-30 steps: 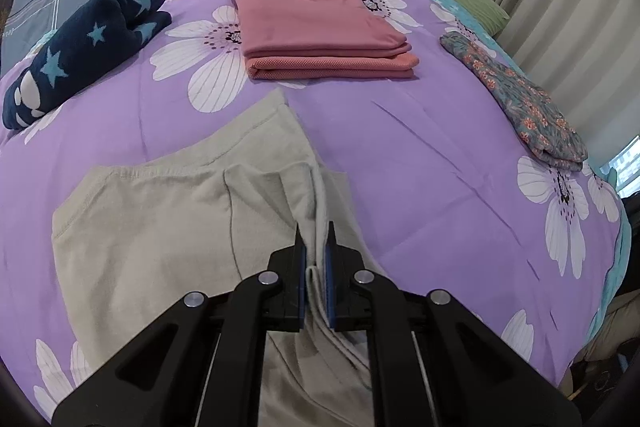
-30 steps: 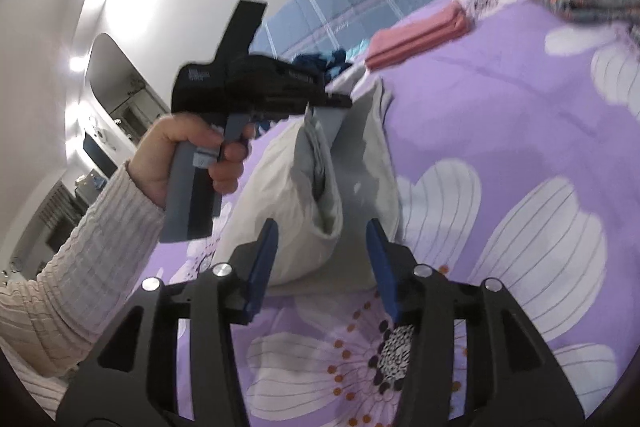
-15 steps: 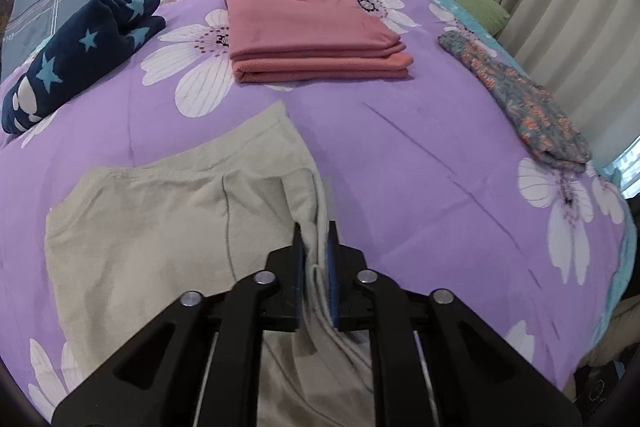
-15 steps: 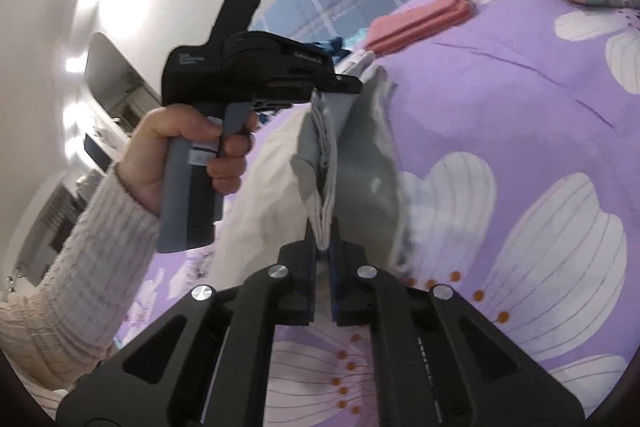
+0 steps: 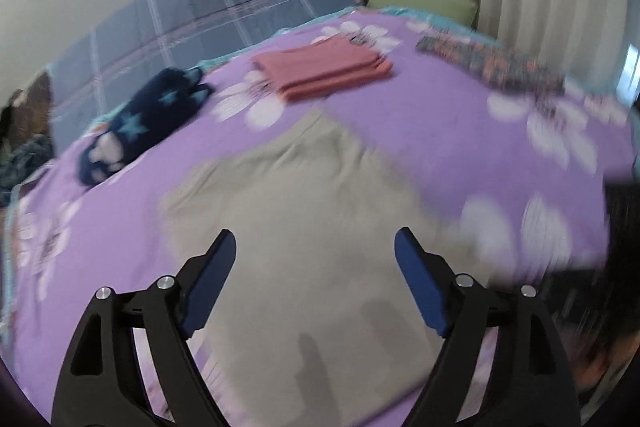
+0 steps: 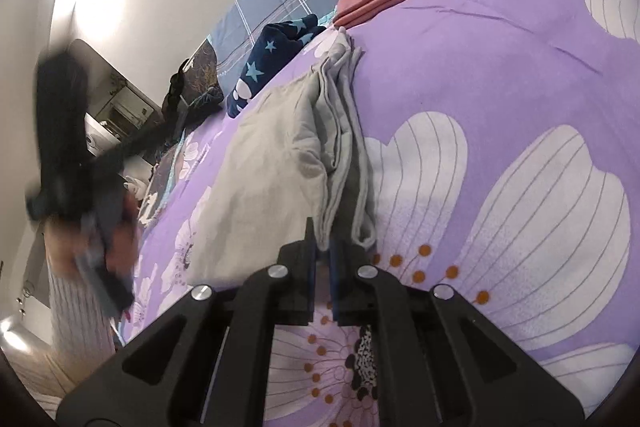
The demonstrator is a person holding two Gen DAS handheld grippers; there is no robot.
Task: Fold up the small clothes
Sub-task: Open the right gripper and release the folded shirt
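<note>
The left tool (image 5: 314, 259) has just been opening: half a second ago its jaws were pinched on a fold of the beige garment (image 5: 304, 227), and now they stand wide apart with nothing between them, poised above the cloth in the lower middle of the left wrist view, which is smeared by motion. In the right wrist view the same tool shows only as a dark blur at the left edge, in a hand (image 6: 120, 243) well clear of the cloth. The garment now lies on the purple flowered bed cover (image 5: 420, 131), no longer lifted, its doubled edge running from the centre of the right wrist view down to the right tool (image 6: 322, 247). That tool is squeezed nearly closed on the near end of the folded edge, and layers of cloth sit between its blue pads (image 6: 309, 259). This looks like one fold laid down and released on the left side, with the right side yet to let go. Toward the top of the left wrist view sit a folded pink stack (image 5: 324, 71), a navy star-print piece (image 5: 144, 123) at the left and a floral piece (image 5: 492, 63) at the right, probably already done. The beige garment likely needs another fold or some smoothing.
</note>
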